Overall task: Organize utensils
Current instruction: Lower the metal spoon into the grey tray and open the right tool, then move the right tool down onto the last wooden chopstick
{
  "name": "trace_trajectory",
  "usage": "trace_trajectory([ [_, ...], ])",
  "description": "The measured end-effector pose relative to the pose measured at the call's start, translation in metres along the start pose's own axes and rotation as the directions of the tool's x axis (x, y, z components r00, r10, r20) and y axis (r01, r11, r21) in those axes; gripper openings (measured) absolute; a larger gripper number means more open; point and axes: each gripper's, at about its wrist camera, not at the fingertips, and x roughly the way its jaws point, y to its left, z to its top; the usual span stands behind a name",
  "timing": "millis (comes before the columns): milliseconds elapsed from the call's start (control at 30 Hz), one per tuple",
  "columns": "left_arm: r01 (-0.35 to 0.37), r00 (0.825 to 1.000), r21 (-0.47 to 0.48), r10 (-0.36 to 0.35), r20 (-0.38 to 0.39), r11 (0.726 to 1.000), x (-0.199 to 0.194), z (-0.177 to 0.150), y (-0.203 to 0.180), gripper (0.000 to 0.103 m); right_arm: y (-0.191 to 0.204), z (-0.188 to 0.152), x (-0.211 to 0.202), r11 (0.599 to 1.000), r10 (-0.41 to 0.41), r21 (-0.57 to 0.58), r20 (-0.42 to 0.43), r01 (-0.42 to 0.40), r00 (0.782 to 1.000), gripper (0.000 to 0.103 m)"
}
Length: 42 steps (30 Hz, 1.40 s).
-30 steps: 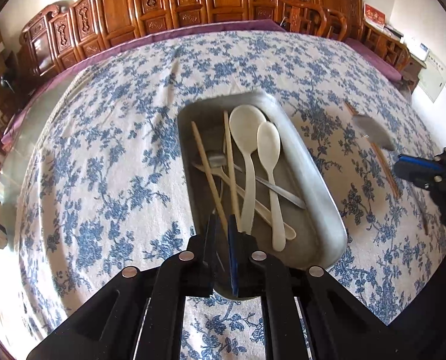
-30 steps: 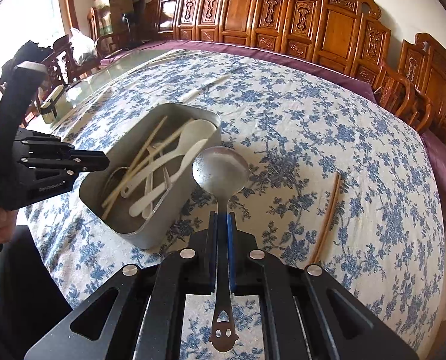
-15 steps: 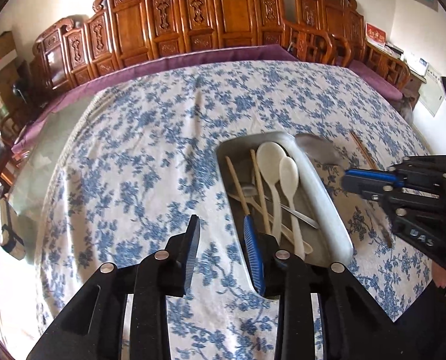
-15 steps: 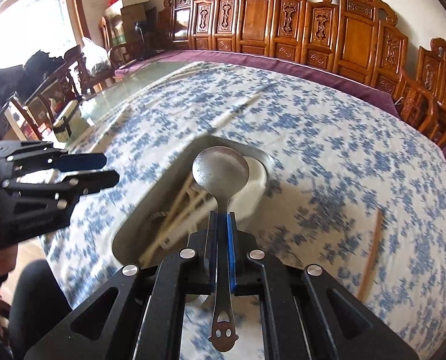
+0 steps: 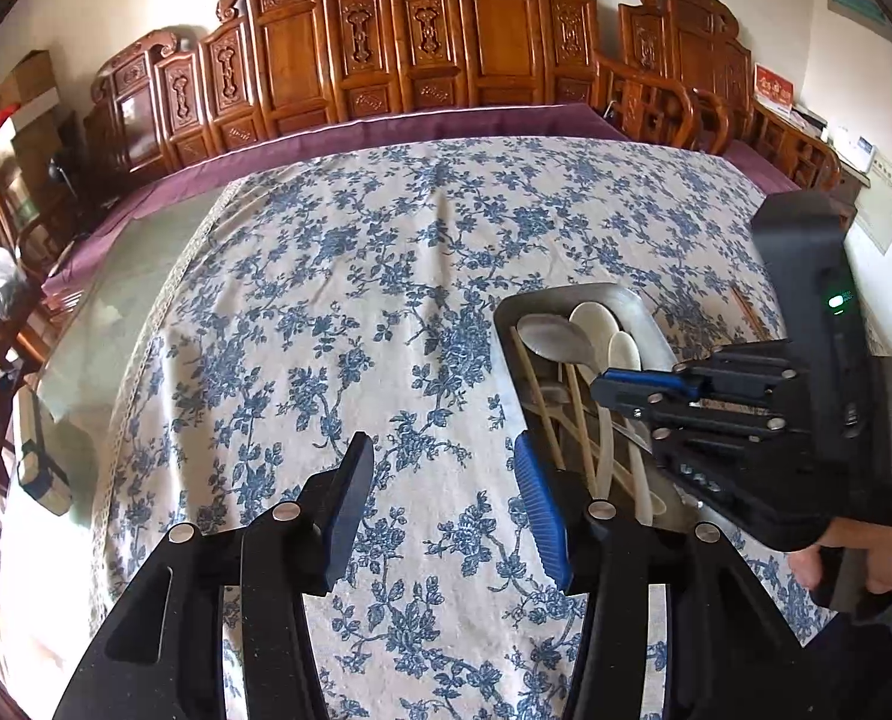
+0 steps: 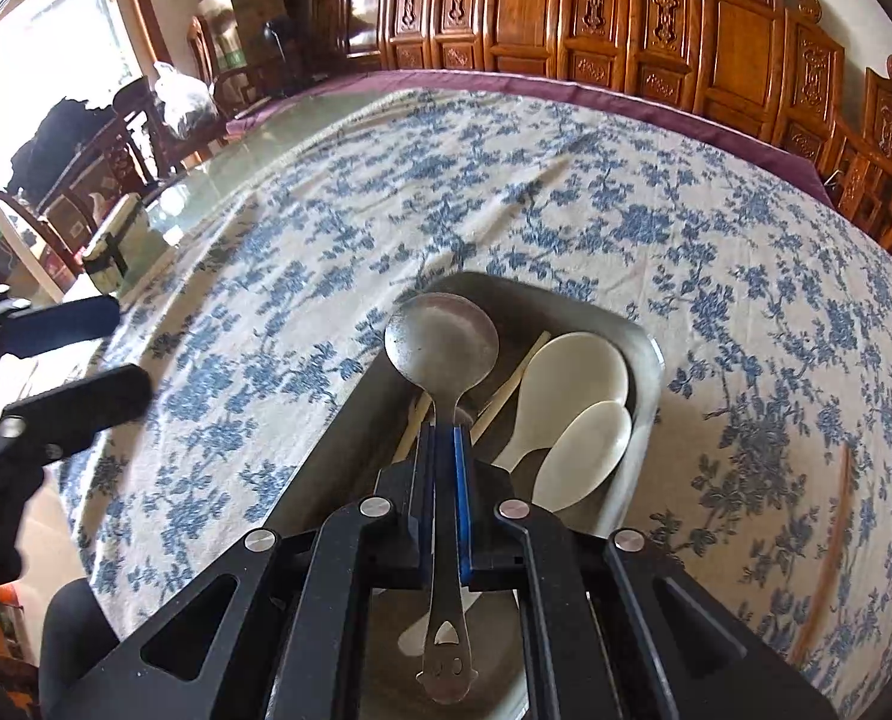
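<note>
While clamped tight on the metal spoon (image 6: 443, 354), the right gripper (image 6: 444, 438) hangs over the near half of the steel tray (image 6: 649, 354); handle runs back between the blue pads, its cut-out tail sticking out behind the fingers. Spoon bowl sits above the tray's far-left corner. Cannot tell from either view whether it touches anything below.

Inside the tray: two white plastic spoons (image 6: 571, 384) side by side on the right, pale chopsticks (image 6: 514, 381) angled under the metal spoon. Their near ends are hidden behind the gripper body, so the count is unclear. The tray's near end is hidden by the gripper body in the right wrist view.

Left gripper (image 5: 443, 501) is spread wide, nothing between the fingers, hovering over bare floral tablecloth (image 5: 338, 312) just left of the tray. In its view the right gripper blocks most of the tray's right side and near half; only the spoon heads and some stick ends show.

One more brown chopstick (image 6: 823, 546) lies on the cloth, right of the tray and apart from it, motion-blurred and partly cut by the frame edge. Carved wooden chairs (image 5: 386, 48) line the far side.
</note>
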Motion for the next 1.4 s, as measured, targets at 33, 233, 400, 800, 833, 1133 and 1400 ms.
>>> trace_trajectory([
  [33,-0.001,1.000,0.001,0.001,-0.001,1.000,0.000,-0.001,-0.001,0.046,0.000,-0.001,0.004,1.000,-0.001,0.004,-0.007,0.001,1.000,0.007],
  [233,-0.005,1.000,-0.002,0.005,-0.005,1.000,0.001,-0.001,-0.002,0.046,-0.003,-0.006,0.016,0.999,0.010,0.031,-0.028,-0.009,1.000,0.007],
  [400,-0.013,1.000,0.004,0.013,-0.001,1.000,-0.002,0.000,-0.005,0.046,-0.004,-0.006,0.015,1.000,0.018,0.026,-0.030,-0.017,0.999,0.008],
  [800,0.007,1.000,0.023,-0.007,0.023,1.000,-0.015,0.003,-0.034,0.046,-0.015,-0.023,-0.044,1.000,0.022,-0.017,0.071,-0.021,0.997,0.008],
  [833,0.015,1.000,0.023,-0.016,0.025,1.000,-0.015,0.004,-0.039,0.046,-0.017,-0.026,-0.050,1.000,0.013,-0.023,0.079,-0.012,0.997,0.008],
  [1133,0.075,0.996,0.070,-0.078,0.042,0.995,-0.019,0.008,-0.097,0.046,-0.080,-0.070,-0.117,0.994,-0.110,0.034,0.110,0.107,0.988,0.034],
  [1400,0.117,0.992,0.103,-0.121,0.037,0.988,-0.021,0.007,-0.139,0.051,-0.140,-0.110,-0.156,0.974,-0.188,0.146,0.111,0.171,0.976,0.040],
])
